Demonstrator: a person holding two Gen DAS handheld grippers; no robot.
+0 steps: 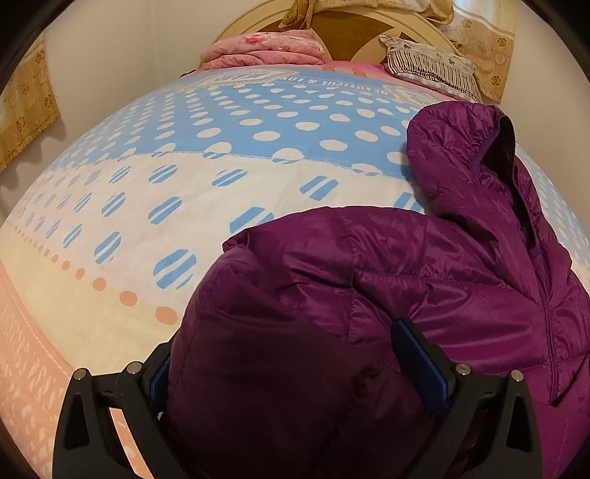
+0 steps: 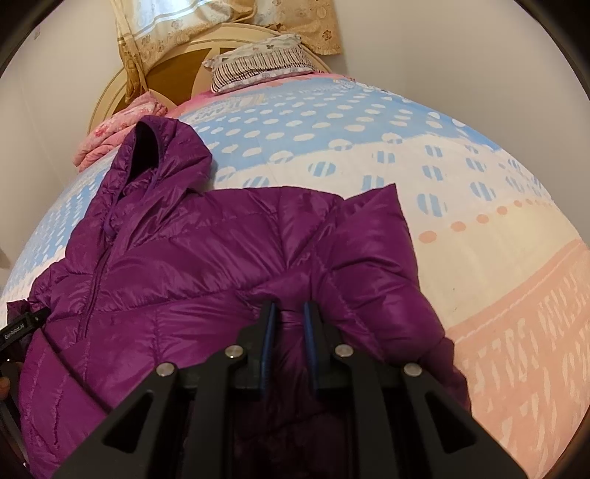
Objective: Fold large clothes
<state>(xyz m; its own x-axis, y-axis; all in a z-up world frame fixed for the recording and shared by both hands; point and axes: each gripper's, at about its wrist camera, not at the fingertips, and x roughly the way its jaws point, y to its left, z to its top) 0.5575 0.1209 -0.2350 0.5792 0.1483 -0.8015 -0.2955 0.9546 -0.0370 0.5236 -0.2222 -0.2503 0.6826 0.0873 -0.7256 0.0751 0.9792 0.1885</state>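
Bedroom setting, plain pale walls, and a wide bed (image 1: 155, 206) fills both views under a spread of blue, cream and peach bands dotted with ovals. Over on the far left, a folded pink quilt (image 1: 269, 49) sits against the rounded wooden headboard (image 1: 350, 27), and to its right a striped pillow (image 1: 435, 66) lies under gold floral curtains (image 1: 483, 40).

Now to the action: a purple puffer jacket (image 1: 424, 258) lies spread on the bed, hood (image 1: 464, 147) pointing to the far end, zip running down its front. The left gripper (image 1: 295, 368) has its blue-padded jaws set wide apart, and a thick puffed sleeve bulges up between them, filling that gap; whether the pads actually press on it, I cannot tell.

Swinging right, the right gripper (image 2: 289, 331) has its jaws drawn close together, pinching a narrow ridge of the jacket's fabric near the sleeve on that side, low over the bed.
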